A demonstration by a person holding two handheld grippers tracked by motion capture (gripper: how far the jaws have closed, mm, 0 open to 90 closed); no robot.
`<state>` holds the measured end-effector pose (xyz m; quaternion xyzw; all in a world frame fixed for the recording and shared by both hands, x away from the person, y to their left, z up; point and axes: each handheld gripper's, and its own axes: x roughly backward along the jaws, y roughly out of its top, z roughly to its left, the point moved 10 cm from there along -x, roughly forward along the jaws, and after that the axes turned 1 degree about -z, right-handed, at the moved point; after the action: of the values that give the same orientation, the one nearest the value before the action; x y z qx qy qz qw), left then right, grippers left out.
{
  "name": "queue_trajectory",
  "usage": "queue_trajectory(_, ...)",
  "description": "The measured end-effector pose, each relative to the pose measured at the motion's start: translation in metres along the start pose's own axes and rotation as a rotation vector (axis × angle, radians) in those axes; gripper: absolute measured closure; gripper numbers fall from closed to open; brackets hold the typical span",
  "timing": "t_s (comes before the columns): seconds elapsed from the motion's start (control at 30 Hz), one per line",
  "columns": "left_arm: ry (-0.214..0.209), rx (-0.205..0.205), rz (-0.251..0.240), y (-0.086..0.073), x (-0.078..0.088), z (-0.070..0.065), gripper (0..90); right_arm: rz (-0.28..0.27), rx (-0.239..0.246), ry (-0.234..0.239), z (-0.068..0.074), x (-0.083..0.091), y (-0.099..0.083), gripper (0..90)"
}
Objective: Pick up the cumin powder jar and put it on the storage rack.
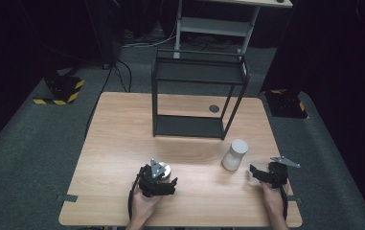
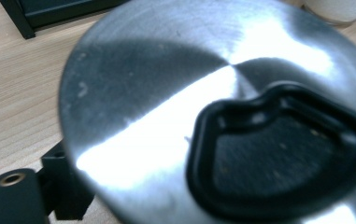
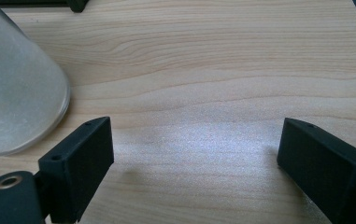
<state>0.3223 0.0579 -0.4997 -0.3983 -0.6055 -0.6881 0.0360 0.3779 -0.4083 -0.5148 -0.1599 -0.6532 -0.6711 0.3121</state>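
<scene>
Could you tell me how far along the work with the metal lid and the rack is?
Early. The black rack carries nothing. In hand: the left gripper is at the metal lid, which sits between its jaws. The right gripper waits open beside the frosted cup. Lifting and placing remain.

No text, label, brand or number can be read anywhere. The only sign-like marks are yellow-and-black warning stripes (image 1: 58, 101) on the floor, left of and beyond the surface (image 1: 118, 143), and a second striped patch (image 1: 301, 106) on the floor off the surface's far right corner. The metal lid (image 2: 157, 93) seen close in the left gripper view bears no print.
</scene>
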Motion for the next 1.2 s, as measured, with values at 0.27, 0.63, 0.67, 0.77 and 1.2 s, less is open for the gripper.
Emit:
queue_trajectory(0.27, 0.016, 0.01, -0.007, -0.0005, -0.0036, -0.0018, 21.1, -0.001, 0.0, 0.0, -0.0001, 0.0001, -0.0001, 9.9)
queue_trajectory(0.63, 0.021, 0.02, -0.011, -0.0013, -0.0053, -0.0003, 30.7, -0.004, -0.007, 0.001, -0.0005, 0.0004, -0.0003, 10.1)
queue_trajectory(0.67, 0.023, 0.016, -0.01, -0.0012, -0.0053, -0.0007, 30.8, -0.004, -0.007, 0.001, -0.0005, 0.0004, -0.0003, 10.1)
queue_trajectory(0.77, 0.029, 0.01, -0.012, -0.0011, -0.0055, -0.0017, 31.1, -0.004, -0.007, 0.001, -0.0005, 0.0004, -0.0003, 10.2)
queue_trajectory(1.2, 0.027, -0.033, -0.003, 0.001, -0.0043, -0.0037, 31.6, -0.002, -0.006, -0.008, 0.0004, 0.0002, -0.0002, 9.9)
